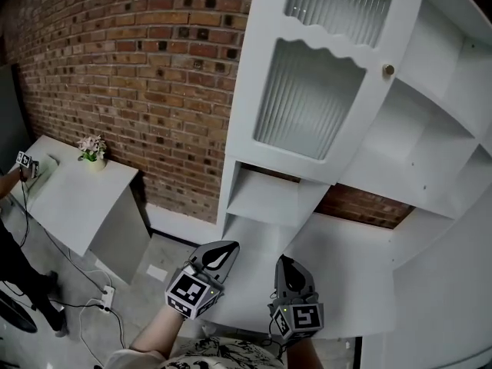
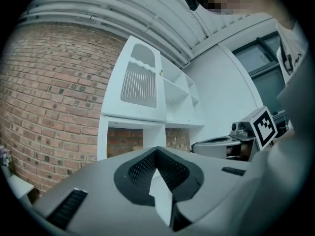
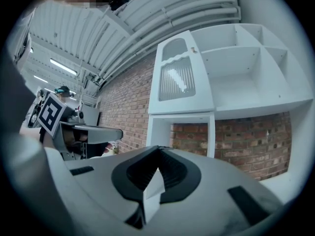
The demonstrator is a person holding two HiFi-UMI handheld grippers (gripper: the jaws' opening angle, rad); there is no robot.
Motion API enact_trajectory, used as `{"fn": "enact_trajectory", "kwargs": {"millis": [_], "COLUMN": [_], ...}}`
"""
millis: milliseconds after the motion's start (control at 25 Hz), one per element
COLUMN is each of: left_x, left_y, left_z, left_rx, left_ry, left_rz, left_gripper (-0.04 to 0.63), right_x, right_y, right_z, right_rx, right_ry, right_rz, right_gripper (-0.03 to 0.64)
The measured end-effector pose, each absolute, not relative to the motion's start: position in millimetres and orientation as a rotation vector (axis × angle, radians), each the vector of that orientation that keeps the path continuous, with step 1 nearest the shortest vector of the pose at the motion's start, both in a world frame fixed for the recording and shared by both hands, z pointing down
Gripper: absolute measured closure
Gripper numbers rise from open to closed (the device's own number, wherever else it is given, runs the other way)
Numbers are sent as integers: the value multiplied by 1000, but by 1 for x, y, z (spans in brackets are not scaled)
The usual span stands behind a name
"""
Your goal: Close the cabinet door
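Head view: cabinet door (image 1: 311, 91) well above left gripper (image 1: 225, 250), right gripper (image 1: 285, 265).

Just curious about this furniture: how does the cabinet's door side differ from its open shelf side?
The door side is fronted by ribbed glass with a knob; the shelf side has no front, its compartments open. The door side is one tall panel; the shelf side is split by dividers. Both are white.

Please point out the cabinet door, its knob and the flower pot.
cabinet door (image 1: 307, 102), head view, on its ribbed glass panel.
knob (image 1: 388, 70), head view, on its round head.
flower pot (image 1: 95, 162), head view, on the pot's side.
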State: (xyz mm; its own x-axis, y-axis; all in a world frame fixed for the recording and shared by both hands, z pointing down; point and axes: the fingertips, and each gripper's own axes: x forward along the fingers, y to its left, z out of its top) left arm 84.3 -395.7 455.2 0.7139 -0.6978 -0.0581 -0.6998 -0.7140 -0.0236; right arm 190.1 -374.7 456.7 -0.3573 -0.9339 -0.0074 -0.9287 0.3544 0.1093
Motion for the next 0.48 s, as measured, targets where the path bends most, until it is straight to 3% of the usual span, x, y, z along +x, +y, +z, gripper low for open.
{"fn": "enact_trajectory", "kwargs": {"millis": [480], "left_x": [82], "left_y": [-396], "left_z": [448], "left_rx": [-2876], "left_ry": [1187], "left_rz": [106], "left_gripper": [584], "right_x": [187], "right_y": [-372], "right_z": [455], "right_rx": [1754], "right_ry": [-2561], "right_rz": [-131], "right_gripper": [618]}}
